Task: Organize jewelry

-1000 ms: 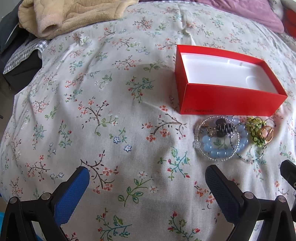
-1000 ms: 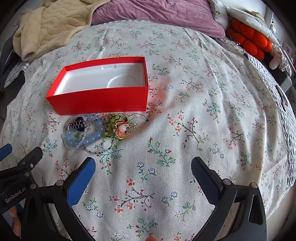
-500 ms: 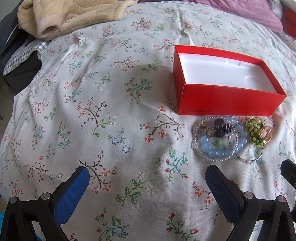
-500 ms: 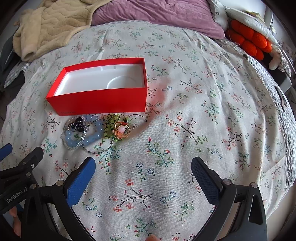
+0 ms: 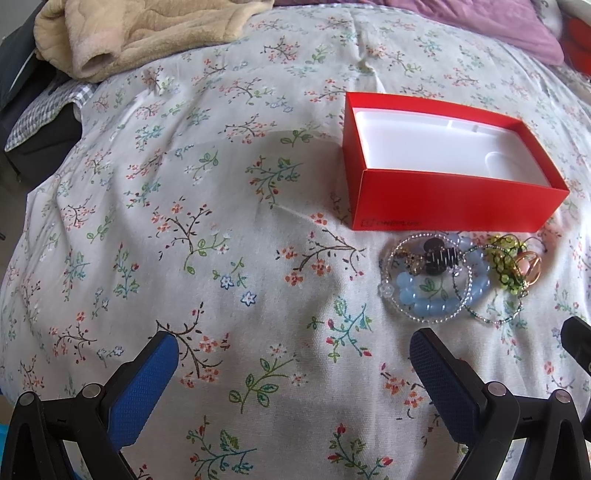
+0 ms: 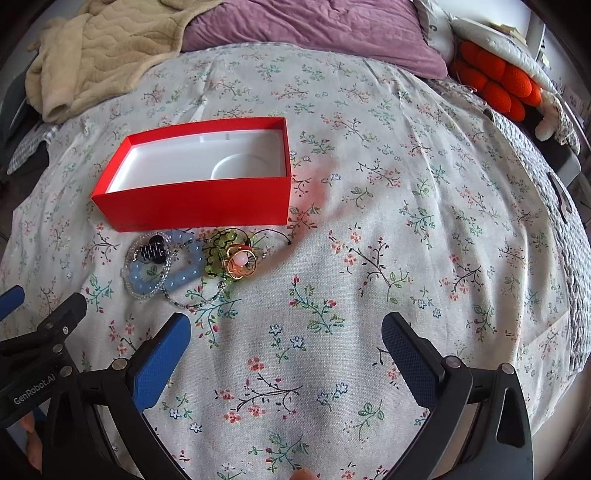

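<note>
A red box (image 5: 454,205) (image 6: 199,203) with an empty white inside lies open on the floral bedspread. Just in front of it sits a heap of jewelry: a blue bead bracelet (image 5: 432,299) (image 6: 177,275), a black hair claw (image 5: 441,256) (image 6: 153,251), clear and green bead strings (image 5: 504,264) (image 6: 218,245), and a gold ring with a pink stone (image 5: 530,266) (image 6: 240,262). My left gripper (image 5: 291,350) stands open, the heap just beyond its right finger. My right gripper (image 6: 286,332) is open too, with the heap ahead to its left.
A beige blanket (image 5: 147,33) (image 6: 103,55) and a purple pillow (image 6: 306,26) lie at the head of the bed. An orange plush (image 6: 495,85) sits at the far right. Dark clothes (image 5: 33,122) hang off the left edge. Open floral bedspread (image 6: 406,221) spreads right of the box.
Both views have crept slightly; the box and jewelry sit a little lower and further left in the left wrist view. Nothing was taken hold of, and both grippers stay open.
</note>
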`<state>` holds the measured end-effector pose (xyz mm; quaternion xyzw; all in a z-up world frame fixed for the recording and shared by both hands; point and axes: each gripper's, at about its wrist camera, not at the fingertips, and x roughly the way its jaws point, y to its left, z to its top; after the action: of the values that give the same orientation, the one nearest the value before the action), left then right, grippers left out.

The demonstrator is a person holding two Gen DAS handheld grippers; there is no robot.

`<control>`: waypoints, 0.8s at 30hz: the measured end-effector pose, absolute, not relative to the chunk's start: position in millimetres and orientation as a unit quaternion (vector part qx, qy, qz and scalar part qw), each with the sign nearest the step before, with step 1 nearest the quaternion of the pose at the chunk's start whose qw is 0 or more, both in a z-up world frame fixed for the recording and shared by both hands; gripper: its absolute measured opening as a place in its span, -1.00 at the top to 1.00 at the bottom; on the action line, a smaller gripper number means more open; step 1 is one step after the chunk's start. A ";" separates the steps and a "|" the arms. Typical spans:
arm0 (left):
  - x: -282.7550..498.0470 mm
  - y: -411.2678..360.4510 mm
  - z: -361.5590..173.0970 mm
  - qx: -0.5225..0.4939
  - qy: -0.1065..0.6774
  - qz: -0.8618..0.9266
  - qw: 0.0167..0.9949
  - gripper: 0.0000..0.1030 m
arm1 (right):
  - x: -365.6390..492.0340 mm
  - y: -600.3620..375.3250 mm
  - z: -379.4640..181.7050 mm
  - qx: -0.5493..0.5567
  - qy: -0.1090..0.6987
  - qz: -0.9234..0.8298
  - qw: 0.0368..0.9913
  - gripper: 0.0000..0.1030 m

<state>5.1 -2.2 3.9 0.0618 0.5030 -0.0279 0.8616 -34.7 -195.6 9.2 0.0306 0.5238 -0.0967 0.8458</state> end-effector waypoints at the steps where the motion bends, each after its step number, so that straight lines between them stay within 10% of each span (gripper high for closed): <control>1: 5.3 -2.9 4.1 0.062 0.502 -0.029 0.862 -0.99 | -34.6 -196.0 9.2 0.030 0.524 -0.097 0.846 -1.00; 11: 25.1 -4.2 2.1 0.045 0.516 -0.095 0.850 -0.95 | -24.4 -210.2 13.1 0.038 0.532 -0.090 0.841 -1.00; 24: 33.0 -37.5 -13.9 0.027 0.517 -0.218 0.827 0.20 | -10.9 -237.8 18.3 0.109 0.544 -0.039 0.831 -1.00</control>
<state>33.0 -37.5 -13.9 0.0269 0.5167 -0.2185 0.8274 -10.9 -237.8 18.3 0.1092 0.5437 -0.0392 0.8312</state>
